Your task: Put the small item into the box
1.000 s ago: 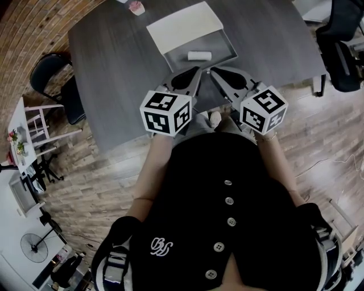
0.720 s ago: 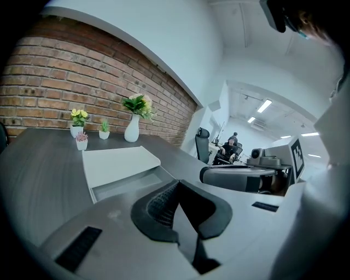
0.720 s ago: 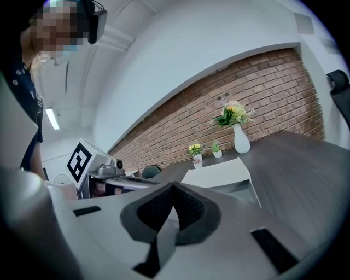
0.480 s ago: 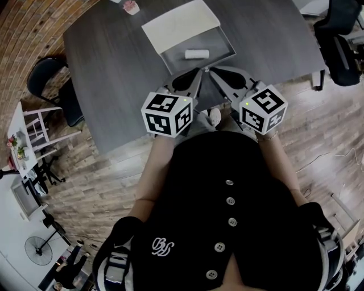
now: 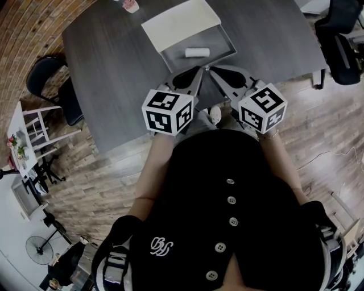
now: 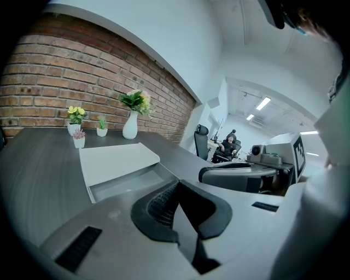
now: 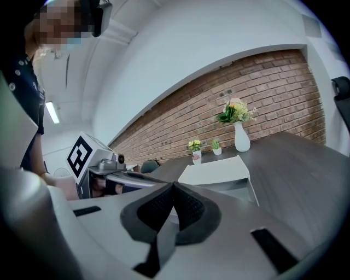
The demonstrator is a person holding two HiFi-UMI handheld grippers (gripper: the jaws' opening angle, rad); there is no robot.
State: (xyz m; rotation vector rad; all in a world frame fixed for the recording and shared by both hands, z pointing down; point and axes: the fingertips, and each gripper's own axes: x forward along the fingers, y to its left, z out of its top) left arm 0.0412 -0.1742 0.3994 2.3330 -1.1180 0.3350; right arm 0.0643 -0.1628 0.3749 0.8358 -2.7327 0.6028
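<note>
A small white roll (image 5: 197,53) lies inside the open grey box (image 5: 225,44) on the dark table, with the box's white lid (image 5: 179,24) folded back behind it. My left gripper (image 5: 199,70) and right gripper (image 5: 211,69) hover side by side just short of the box's near wall, their tips almost touching each other. Both are shut with nothing between the pads. In the left gripper view the shut left gripper (image 6: 176,184) points at the box (image 6: 124,181). The right gripper view shows the right gripper (image 7: 173,186) shut before the lid (image 7: 216,172). The roll is hidden in both gripper views.
A small pink pot (image 5: 131,6) stands at the table's far edge. A white vase of flowers (image 6: 131,119) and small plant pots (image 6: 76,124) line the brick wall. Black chairs stand at the left (image 5: 54,79) and right (image 5: 341,51) of the table.
The table and box have slid slightly up in the head view. Both grippers stay shut in nearly the same place before the box.
</note>
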